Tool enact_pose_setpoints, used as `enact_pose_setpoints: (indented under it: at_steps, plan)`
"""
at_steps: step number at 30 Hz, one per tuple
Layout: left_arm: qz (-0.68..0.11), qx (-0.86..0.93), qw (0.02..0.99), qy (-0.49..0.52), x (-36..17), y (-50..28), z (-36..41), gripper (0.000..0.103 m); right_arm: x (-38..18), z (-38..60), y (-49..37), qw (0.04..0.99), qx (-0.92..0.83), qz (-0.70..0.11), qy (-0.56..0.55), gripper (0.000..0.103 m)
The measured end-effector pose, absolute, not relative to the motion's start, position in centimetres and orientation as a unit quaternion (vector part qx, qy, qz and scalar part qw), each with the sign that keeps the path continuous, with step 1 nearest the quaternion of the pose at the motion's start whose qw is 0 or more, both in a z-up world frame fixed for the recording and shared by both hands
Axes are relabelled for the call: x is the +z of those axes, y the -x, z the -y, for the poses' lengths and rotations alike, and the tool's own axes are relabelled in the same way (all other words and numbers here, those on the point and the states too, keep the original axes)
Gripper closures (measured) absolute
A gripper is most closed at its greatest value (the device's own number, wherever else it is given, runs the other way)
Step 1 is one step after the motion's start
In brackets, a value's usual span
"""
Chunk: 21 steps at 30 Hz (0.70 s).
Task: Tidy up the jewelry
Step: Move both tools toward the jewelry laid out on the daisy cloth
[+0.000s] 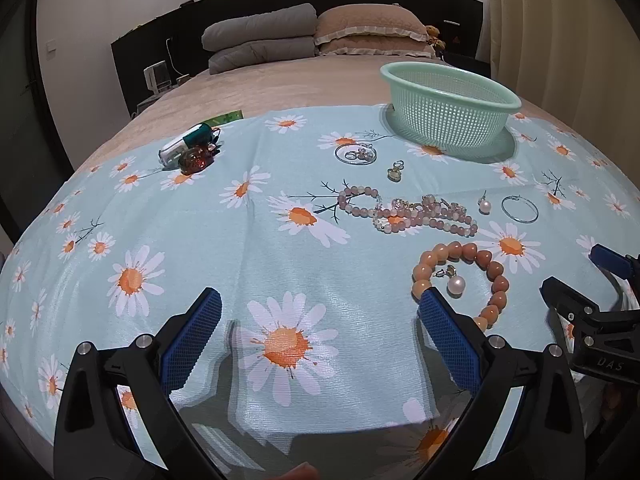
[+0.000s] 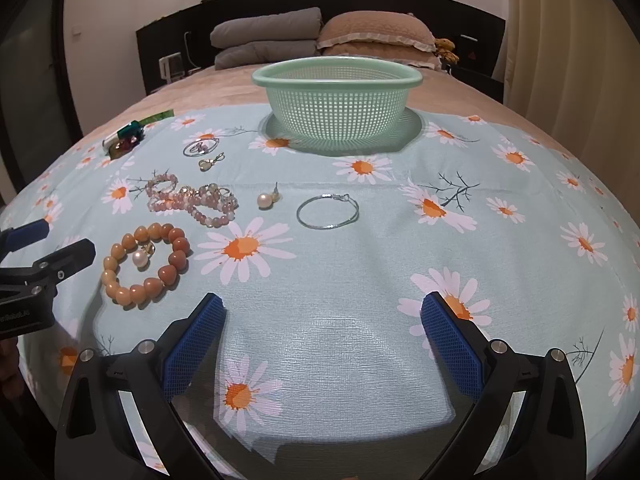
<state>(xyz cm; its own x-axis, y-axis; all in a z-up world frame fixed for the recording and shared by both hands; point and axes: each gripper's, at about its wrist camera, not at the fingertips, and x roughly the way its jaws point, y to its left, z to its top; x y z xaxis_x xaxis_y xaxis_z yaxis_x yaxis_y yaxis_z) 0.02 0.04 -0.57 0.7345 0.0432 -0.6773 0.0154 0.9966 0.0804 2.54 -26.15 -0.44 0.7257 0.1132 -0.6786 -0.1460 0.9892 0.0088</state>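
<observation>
Jewelry lies on a daisy-print cloth (image 1: 200,240). An orange bead bracelet (image 1: 497,276) (image 2: 176,258) rings a pearl earring (image 1: 455,284) (image 2: 139,259). Behind it are pink bead bracelets (image 1: 400,214) (image 2: 188,200), a second pearl earring (image 1: 485,206) (image 2: 265,201), a silver hoop (image 1: 519,209) (image 2: 327,211), a ring of small pieces (image 1: 356,155) (image 2: 200,147) and a gold charm (image 1: 395,172) (image 2: 208,164). A mint mesh basket (image 1: 450,120) (image 2: 337,108) stands at the back. My left gripper (image 1: 320,312) is open and empty, its right finger beside the orange bracelet. My right gripper (image 2: 322,312) is open and empty over bare cloth.
A white-green tube and a dark red trinket (image 1: 192,152) (image 2: 124,140) lie at the cloth's far left. Pillows (image 1: 312,32) are stacked at the bed's head. The right gripper shows at the left wrist view's right edge (image 1: 592,304).
</observation>
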Motion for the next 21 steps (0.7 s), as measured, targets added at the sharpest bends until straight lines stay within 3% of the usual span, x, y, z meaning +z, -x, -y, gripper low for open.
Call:
enact_pose_setpoints:
  at_steps: [21]
  plan:
    - [-0.358,0.023,0.932,-0.058,-0.26,0.21,1.12,0.006,-0.59,26.12,-2.63,0.929,0.068,-0.364,0.026,0.008]
